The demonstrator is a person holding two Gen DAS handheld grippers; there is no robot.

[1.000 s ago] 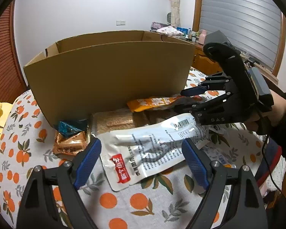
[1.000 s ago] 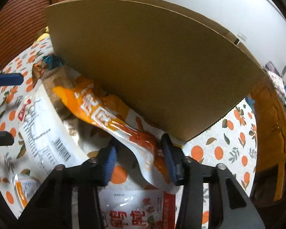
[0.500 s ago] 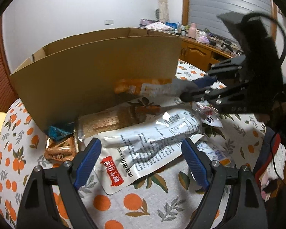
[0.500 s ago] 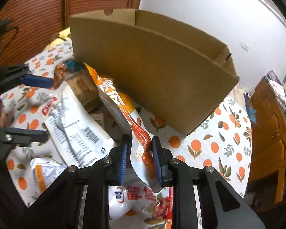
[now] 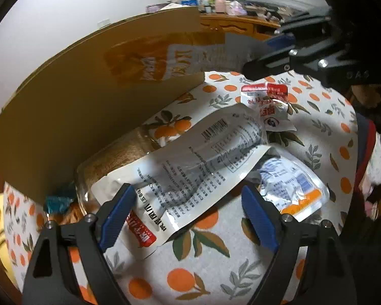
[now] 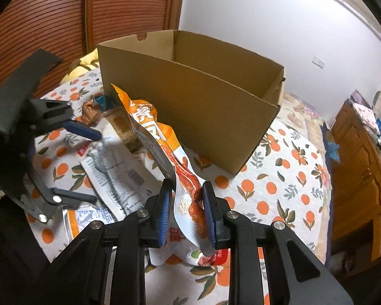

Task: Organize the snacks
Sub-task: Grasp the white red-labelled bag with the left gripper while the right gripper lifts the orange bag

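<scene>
One cardboard box (image 6: 190, 96) is standing open-topped on the orange-print tablecloth (image 6: 287, 178), its near wall rising just behind the snack pile, while bare cloth is lying clear to the box's right and in front of it. The right gripper (image 6: 186, 213) is pinching the orange snack packet (image 6: 162, 142) near its lower end, its blue pads pressing both faces, and the packet is hanging lifted in front of the near wall, below the rim. The left gripper (image 5: 190, 216) is hovering with its jaws spread wide, the white pouch (image 5: 190, 167) lying flat between and beyond the fingertips, untouched. Counting what is lying on the cloth in the left wrist view: one white pouch, one brown block in clear wrap (image 5: 119, 157) beneath it, one small red-and-white packet (image 5: 269, 104), one blue-and-orange pouch (image 5: 292, 185), one teal wrapper (image 5: 58, 199) by the box's base.
</scene>
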